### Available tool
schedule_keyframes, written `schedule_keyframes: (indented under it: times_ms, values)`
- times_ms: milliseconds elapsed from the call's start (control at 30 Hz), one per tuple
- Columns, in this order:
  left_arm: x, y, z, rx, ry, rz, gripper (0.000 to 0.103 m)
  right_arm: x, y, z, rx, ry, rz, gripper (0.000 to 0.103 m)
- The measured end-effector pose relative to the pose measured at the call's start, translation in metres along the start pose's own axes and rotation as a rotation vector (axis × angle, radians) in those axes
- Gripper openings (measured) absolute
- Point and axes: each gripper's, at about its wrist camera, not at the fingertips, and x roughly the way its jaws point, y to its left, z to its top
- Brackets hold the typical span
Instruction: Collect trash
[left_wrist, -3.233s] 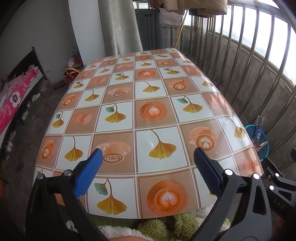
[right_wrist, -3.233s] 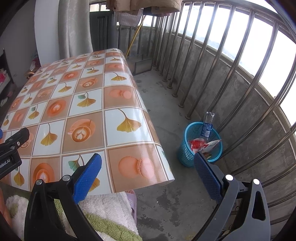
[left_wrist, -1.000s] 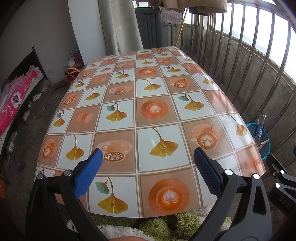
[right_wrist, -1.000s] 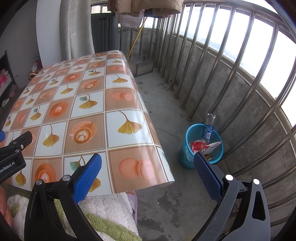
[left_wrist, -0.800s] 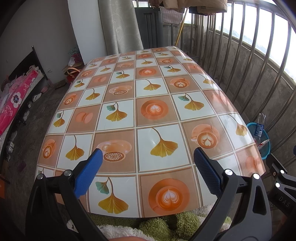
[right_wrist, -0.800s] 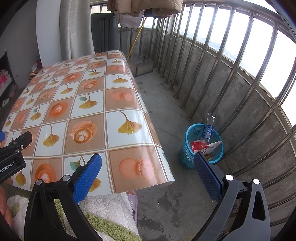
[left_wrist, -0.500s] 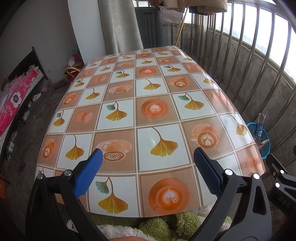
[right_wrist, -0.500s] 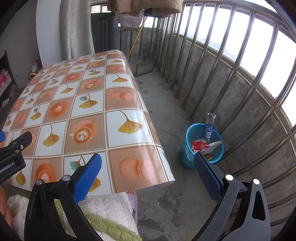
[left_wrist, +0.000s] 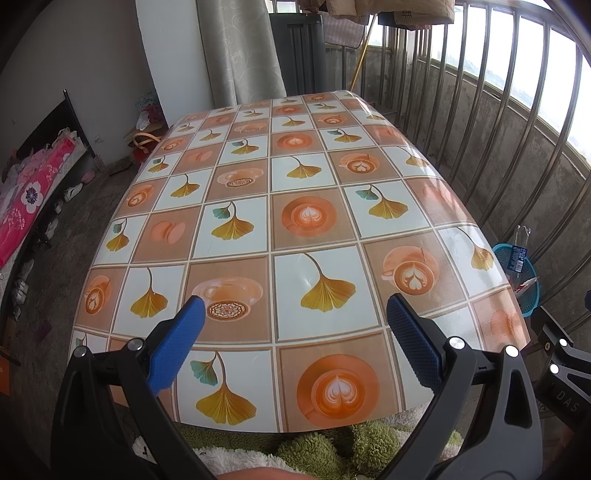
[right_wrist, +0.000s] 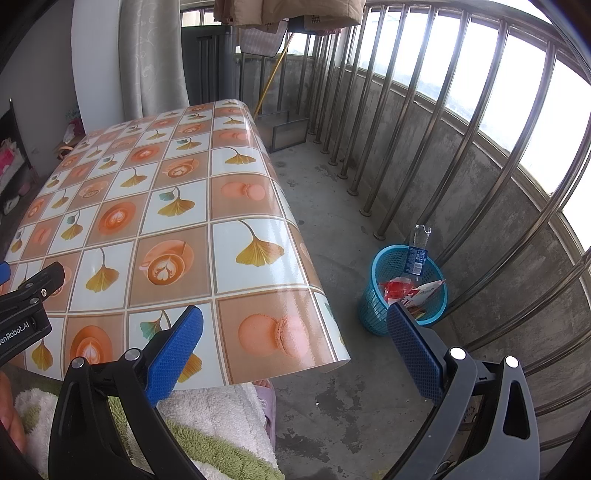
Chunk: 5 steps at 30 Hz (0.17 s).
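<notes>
A blue mesh waste basket (right_wrist: 373, 310) stands on the concrete floor right of the table. A clear plastic bottle (right_wrist: 418, 249) with a blue label and red and white wrappers (right_wrist: 402, 288) stick out of it. The same basket (left_wrist: 530, 295) peeks past the table's right corner in the left wrist view. My left gripper (left_wrist: 293, 326) hovers open over the table's near edge, holding nothing. My right gripper (right_wrist: 293, 338) is open and empty above the table's near right corner, its right finger (right_wrist: 413, 347) in front of the basket. No loose trash shows on the table.
The table (left_wrist: 306, 177) wears a glossy cloth with orange squares and ginkgo leaves. A metal railing (right_wrist: 461, 122) over a low concrete wall runs along the right. A bed with pink bedding (left_wrist: 26, 199) lies far left. Fluffy green and white fabric (right_wrist: 218, 424) sits below the grippers.
</notes>
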Motion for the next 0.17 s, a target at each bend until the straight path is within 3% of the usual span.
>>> schedule_keyframes:
  times_ms: [167]
  values:
    - [0.0, 0.001, -0.0028, 0.0, 0.004, -0.001, 0.094, 0.0002, 0.0005, 0.0002, 0.0, 0.0, 0.001, 0.097]
